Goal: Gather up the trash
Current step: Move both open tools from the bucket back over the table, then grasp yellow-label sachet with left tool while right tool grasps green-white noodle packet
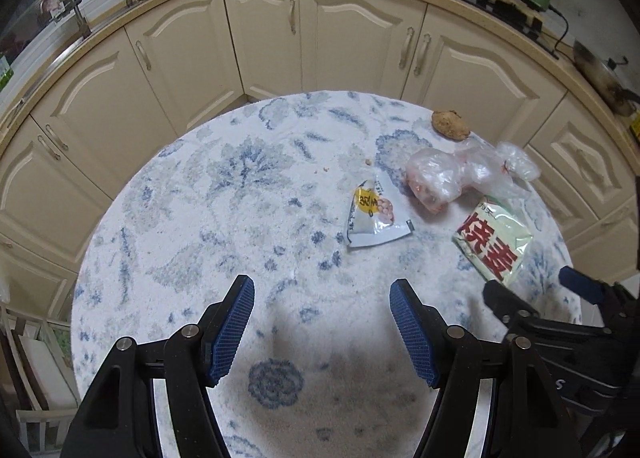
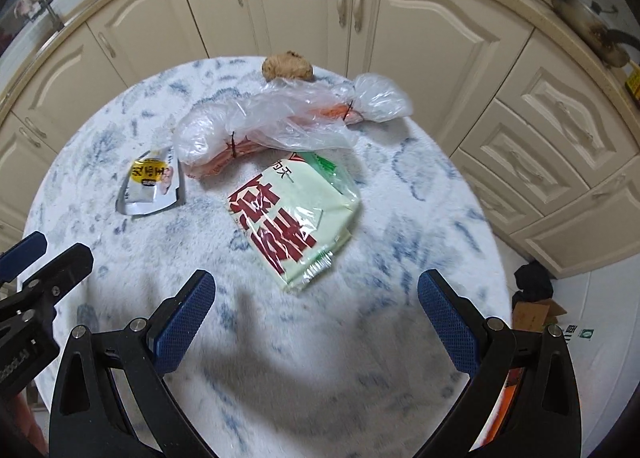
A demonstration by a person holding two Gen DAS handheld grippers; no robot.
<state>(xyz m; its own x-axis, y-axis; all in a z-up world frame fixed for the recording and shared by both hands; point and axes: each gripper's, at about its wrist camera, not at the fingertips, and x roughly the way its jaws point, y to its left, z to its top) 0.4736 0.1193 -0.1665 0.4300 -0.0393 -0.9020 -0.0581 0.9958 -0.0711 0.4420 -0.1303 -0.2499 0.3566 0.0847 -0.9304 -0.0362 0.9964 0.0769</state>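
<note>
A round table (image 2: 400, 217) holds four items: one green packet (image 2: 294, 217), one small wrapper (image 2: 154, 185), one plastic bag (image 2: 280, 117), one brown lump (image 2: 287, 65). The left gripper (image 1: 322, 298) and right gripper (image 2: 316, 294) both hover wide, holding nothing.

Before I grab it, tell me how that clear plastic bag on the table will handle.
The clear plastic bag looks thin and crumpled, so it will probably flop and sag when lifted. Its glossy film may slip between the right gripper fingers. Tied in two places around something orange, it likely hangs unevenly if pinched at one end.
</note>
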